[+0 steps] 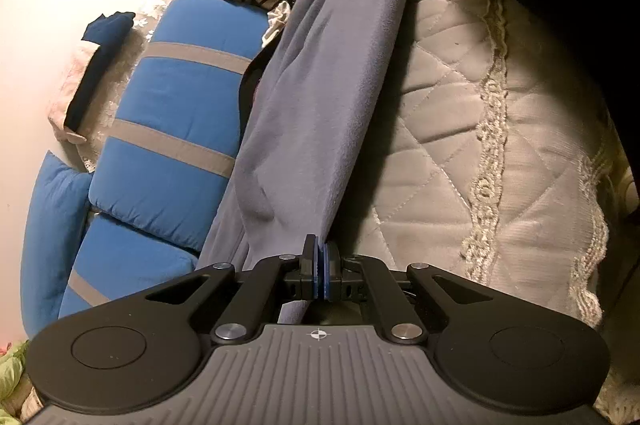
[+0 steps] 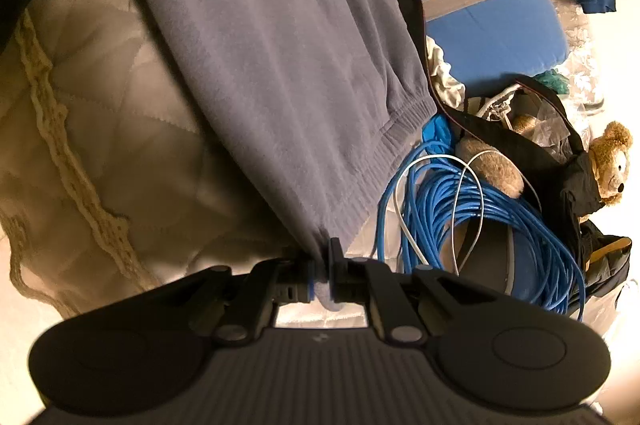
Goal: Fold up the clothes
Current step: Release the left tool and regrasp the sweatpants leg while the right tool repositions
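Gripping: both grippers pinch the same grey fleece garment.
Left gripper: fingers closed tight on one end of the cloth.
Right gripper: fingers closed on the ribbed-hem end, cloth bunched between them.
Garment: stretched lengthwise over the quilted mattress, running far from each camera.
Left view, left side: blue cushion beside the garment.
Right view, right side: coiled blue cable near; teddy bear beyond.

Quilted cream mattress, lace-trimmed. Blue cushions with grey stripes lay alongside. Coiled blue cable sat beside a black bag; teddy bear against it. Dark blue cloth near the wall.
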`<control>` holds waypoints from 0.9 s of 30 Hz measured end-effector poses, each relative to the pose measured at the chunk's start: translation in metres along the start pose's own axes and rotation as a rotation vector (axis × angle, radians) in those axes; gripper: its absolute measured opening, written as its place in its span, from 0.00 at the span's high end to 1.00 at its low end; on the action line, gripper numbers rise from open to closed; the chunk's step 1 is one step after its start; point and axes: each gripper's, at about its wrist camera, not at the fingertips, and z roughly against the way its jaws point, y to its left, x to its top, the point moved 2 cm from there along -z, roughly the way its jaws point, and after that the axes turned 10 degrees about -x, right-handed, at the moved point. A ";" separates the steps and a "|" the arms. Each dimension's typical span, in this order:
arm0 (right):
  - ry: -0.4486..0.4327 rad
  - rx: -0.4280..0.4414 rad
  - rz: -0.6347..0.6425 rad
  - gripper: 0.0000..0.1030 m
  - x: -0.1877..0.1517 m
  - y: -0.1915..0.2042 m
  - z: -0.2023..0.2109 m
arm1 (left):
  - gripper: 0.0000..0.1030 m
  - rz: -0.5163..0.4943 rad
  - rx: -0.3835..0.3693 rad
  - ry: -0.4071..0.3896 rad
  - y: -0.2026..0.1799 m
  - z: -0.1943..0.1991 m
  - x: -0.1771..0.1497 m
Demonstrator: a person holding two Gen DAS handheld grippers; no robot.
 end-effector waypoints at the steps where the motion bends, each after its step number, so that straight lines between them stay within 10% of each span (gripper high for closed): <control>1: 0.006 0.002 0.003 0.95 0.000 -0.001 0.000 | 0.98 0.005 -0.004 0.001 0.000 0.001 0.001; 10: 0.033 -0.038 0.074 0.93 -0.003 -0.004 -0.005 | 0.96 -0.035 -0.007 -0.020 -0.009 0.008 0.005; 16: 0.006 -0.052 -0.002 0.10 0.009 -0.019 0.020 | 0.81 -0.106 0.021 0.029 -0.016 0.002 -0.007; 27: -0.317 0.068 -0.285 0.00 0.109 -0.050 0.133 | 0.64 -0.095 0.106 0.044 -0.007 -0.003 -0.017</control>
